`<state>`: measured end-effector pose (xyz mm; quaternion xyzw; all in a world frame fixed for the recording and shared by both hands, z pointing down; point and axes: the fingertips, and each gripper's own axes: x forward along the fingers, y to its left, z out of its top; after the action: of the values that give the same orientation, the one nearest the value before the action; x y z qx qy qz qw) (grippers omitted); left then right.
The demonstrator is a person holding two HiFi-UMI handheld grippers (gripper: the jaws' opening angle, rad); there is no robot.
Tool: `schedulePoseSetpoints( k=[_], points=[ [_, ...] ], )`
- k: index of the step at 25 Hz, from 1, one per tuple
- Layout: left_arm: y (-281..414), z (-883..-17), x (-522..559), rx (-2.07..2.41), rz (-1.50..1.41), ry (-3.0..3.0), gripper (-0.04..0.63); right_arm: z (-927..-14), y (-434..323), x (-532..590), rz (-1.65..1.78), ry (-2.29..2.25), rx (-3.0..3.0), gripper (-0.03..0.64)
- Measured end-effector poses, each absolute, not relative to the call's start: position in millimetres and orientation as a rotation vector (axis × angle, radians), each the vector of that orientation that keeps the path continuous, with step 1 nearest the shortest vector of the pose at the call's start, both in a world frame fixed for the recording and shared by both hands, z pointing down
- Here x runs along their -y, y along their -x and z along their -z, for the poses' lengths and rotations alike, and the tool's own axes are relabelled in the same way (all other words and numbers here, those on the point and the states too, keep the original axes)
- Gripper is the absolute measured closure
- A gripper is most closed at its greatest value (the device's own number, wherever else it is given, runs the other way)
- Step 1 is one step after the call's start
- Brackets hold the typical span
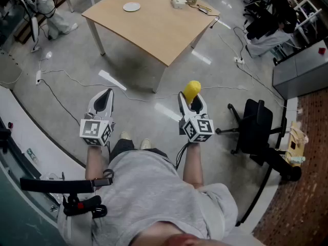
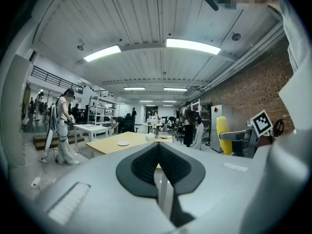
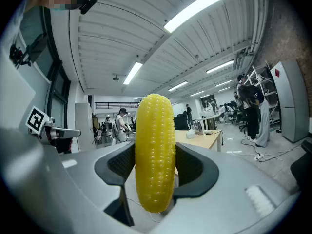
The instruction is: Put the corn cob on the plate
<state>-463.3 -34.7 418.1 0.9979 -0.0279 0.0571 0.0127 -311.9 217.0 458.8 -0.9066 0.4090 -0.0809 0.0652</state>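
while the right gripper (image 1: pixel 191 99) is held level over the floor, its two pads (image 3: pixel 121 163) pinch the corn cob (image 3: pixel 154 155) between them, one pad pressed on each flank. the cob stands upright, with its long axis vertical and crosswise to the jaws. its rounded tip is up, and both ends stick out past the pads (more above than below). the left gripper (image 2: pixel 159 152) has nothing in it; its fingers are pressed together. count: one cob, two grippers, one plate (image 1: pixel 131 6). the plate is white and bare and lies on the wooden table (image 1: pixel 154 29) ahead, well apart from the cob. the cob sits over grey floor, short of the table edge.
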Motion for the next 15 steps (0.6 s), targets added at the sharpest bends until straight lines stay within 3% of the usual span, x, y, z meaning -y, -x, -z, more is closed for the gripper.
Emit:
schedulePoseSetpoints(
  k=[15],
  points=[
    [424, -397, -23, -0.178, -0.186, -3.119, 0.575, -434, 320, -299, 0.207, 2.834, -0.963, 0.365]
  ],
)
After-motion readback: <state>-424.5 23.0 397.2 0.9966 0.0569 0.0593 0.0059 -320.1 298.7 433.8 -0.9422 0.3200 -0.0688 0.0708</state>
